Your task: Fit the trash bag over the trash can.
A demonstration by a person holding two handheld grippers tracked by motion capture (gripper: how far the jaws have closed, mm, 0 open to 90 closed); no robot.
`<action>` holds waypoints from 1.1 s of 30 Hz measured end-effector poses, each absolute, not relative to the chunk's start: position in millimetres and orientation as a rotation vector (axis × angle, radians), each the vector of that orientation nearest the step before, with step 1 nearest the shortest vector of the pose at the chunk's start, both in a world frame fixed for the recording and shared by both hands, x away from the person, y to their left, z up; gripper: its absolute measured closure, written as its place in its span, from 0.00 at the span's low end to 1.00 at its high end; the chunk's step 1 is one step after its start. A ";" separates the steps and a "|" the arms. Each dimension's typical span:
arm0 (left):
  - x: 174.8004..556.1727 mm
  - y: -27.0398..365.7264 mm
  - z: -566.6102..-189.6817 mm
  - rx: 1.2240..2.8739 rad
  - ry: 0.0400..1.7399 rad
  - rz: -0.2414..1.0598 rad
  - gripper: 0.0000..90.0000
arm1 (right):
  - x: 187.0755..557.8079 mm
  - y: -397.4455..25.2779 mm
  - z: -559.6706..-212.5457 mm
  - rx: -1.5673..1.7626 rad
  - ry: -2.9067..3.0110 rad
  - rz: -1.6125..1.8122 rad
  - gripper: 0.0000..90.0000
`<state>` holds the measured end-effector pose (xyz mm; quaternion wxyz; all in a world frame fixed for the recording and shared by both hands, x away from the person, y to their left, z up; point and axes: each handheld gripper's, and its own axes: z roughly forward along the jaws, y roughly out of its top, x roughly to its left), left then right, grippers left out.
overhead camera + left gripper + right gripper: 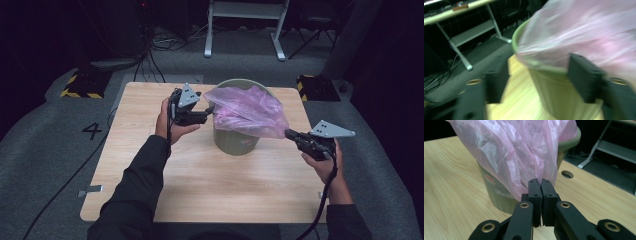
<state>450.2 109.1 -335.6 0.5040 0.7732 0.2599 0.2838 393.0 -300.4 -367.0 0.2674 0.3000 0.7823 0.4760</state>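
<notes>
An olive-green bin point(236, 142) stands on the wooden table point(200, 175), with a pink plastic bag point(250, 111) draped over its mouth and down its right side. My right gripper point(288, 133) is shut on the bag's lower right corner, pulling it out to the right; in the right gripper view the jaws pinch the pink film point(524, 157) in front of the bin point(499, 197). My left gripper point(209, 111) is open at the bin's left rim, its jaws spread on either side of the rim point(520, 32) and the bag's edge point(579, 32).
A white desk frame point(245, 27) and cables lie on the floor beyond the table. Yellow-black striped blocks point(82, 86) sit at both far corners. A round hole point(567, 174) in the tabletop is near the bin.
</notes>
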 end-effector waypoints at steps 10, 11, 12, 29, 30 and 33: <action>386.8 110.8 -339.0 1.901 0.380 0.562 0.19 | 387.7 -293.8 -360.3 0.778 2.121 1.296 0.99; 383.0 105.1 -340.6 1.913 0.353 0.553 0.20 | 387.6 -292.5 -360.1 0.768 2.131 1.297 0.98; 383.0 105.1 -340.6 1.913 0.353 0.553 0.19 | 387.6 -292.5 -360.1 0.768 2.131 1.297 0.98; 401.1 85.2 -364.0 1.972 0.352 0.661 1.00 | 378.7 -284.7 -359.5 0.681 2.194 1.276 0.80; 401.7 87.6 -366.0 1.973 0.347 0.647 1.00 | 378.1 -286.4 -356.5 0.682 2.183 1.307 0.62; 401.8 88.3 -367.9 1.977 0.348 0.648 1.00 | 373.8 -287.7 -349.8 0.658 2.162 1.347 0.50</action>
